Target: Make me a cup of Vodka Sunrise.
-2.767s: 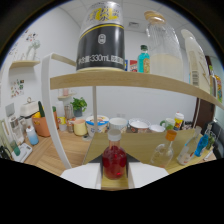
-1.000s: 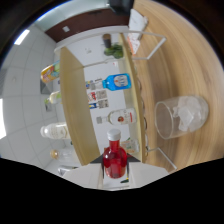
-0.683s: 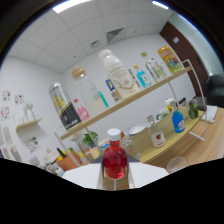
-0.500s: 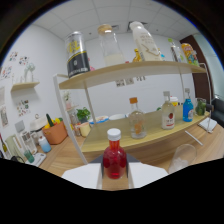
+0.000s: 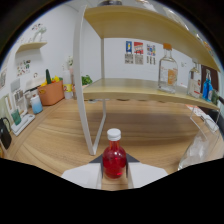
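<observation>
Wooden counter [image 5: 60,145] spans the scene, near to far. On it stands a white-framed shelf unit [image 5: 92,100] with two pale wood boards, its nearest upright post just beyond the gripper.

Lower board, right side: a clear glass bottle with an orange label [image 5: 168,70], upright; further right, a blue bottle [image 5: 207,86] (partly cut off by the view's rim). Small posters [image 5: 138,49] hang on the wall behind the shelf.

Far left on the counter: an orange basket [image 5: 50,93], a green plant [image 5: 86,79] near it, and assorted small items too indistinct to name. To the right of the fingers, a clear glass vessel [image 5: 197,152], outline only.

Gripper [image 5: 115,172]: fingers drawn in narrow, both pressing the sides of a small red syrup bottle with white cap [image 5: 114,156]. The bottle is upright between the fingers; whether its base touches the counter cannot be determined.
</observation>
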The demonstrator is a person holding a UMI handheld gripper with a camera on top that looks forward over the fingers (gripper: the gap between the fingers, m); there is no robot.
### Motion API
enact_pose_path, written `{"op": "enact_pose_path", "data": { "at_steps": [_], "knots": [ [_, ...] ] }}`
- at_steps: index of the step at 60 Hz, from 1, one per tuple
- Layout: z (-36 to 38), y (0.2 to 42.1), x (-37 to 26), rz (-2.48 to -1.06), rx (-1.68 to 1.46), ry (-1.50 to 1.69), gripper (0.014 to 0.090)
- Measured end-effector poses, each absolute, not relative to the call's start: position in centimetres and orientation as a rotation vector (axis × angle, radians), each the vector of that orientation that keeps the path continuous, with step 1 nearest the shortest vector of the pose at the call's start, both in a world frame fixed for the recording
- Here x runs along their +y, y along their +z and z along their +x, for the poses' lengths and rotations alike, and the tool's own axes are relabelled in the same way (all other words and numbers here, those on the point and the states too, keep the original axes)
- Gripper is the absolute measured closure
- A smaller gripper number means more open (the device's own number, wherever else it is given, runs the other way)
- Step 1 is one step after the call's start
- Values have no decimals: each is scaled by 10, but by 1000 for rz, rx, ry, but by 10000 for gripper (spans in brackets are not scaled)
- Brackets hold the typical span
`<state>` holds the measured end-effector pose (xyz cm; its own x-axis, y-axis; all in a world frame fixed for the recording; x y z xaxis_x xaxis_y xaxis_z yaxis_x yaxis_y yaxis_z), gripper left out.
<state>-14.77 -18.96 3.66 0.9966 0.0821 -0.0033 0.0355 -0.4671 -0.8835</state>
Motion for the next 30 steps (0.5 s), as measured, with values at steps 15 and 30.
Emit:
{"op": "enact_pose_path", "data": {
  "at_steps": [15, 30],
  "knots": [
    [-152, 25, -197, -2112, -105, 45, 694],
    [-146, 16, -209, -2160, -109, 32, 674]
  ]
}}
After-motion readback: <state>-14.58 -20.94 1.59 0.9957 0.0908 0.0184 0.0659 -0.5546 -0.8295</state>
